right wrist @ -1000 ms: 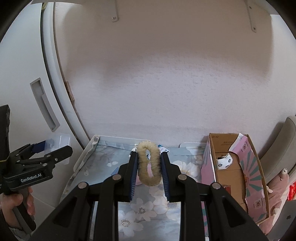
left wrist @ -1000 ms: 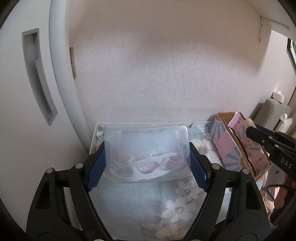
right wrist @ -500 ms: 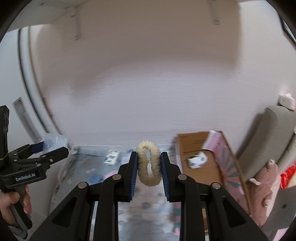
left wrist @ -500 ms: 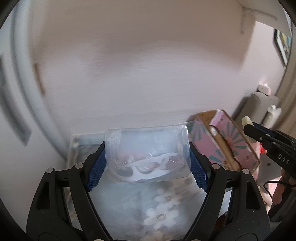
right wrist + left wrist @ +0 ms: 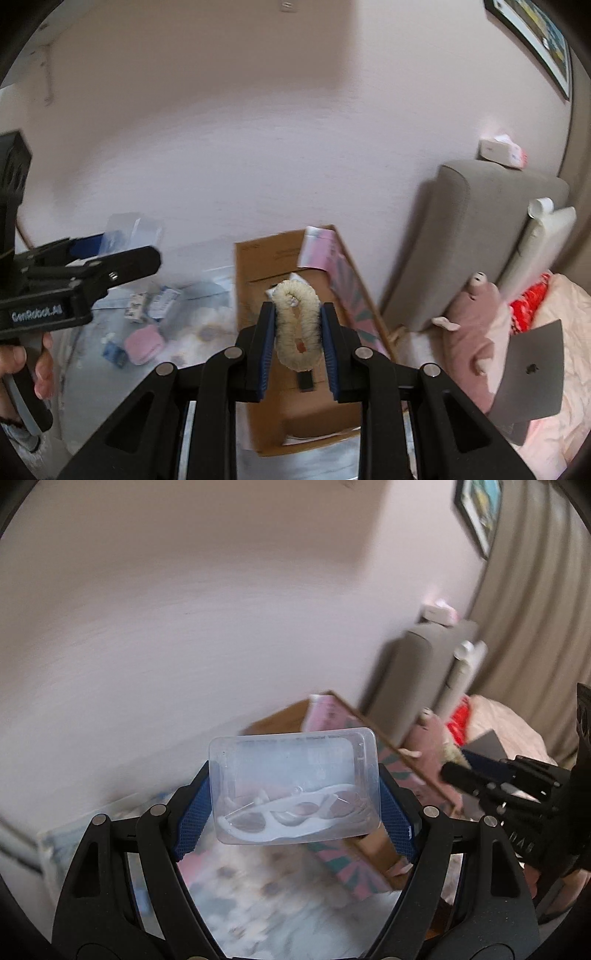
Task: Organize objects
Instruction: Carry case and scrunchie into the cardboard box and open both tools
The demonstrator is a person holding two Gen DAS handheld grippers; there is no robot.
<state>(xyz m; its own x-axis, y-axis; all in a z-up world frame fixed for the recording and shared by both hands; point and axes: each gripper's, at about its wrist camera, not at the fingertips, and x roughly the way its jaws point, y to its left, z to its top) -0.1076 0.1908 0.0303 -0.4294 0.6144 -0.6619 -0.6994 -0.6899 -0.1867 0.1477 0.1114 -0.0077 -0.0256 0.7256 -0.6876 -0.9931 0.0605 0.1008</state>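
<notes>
L gripper (image 5: 295, 808) clamped on clear box (image 5: 293, 786) w/ white glasses (image 5: 291, 812) inside; R gripper (image 5: 297, 332) squeezing fuzzy hair tie (image 5: 298, 328) over cardboard box (image 5: 291, 387).

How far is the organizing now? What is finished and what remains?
Done: a white item already lies in the cardboard box. In hand: the left gripper holds the clear case, the right gripper the fluffy scrunchie. Left: pink pouch and small packets on the floral cloth.
</notes>
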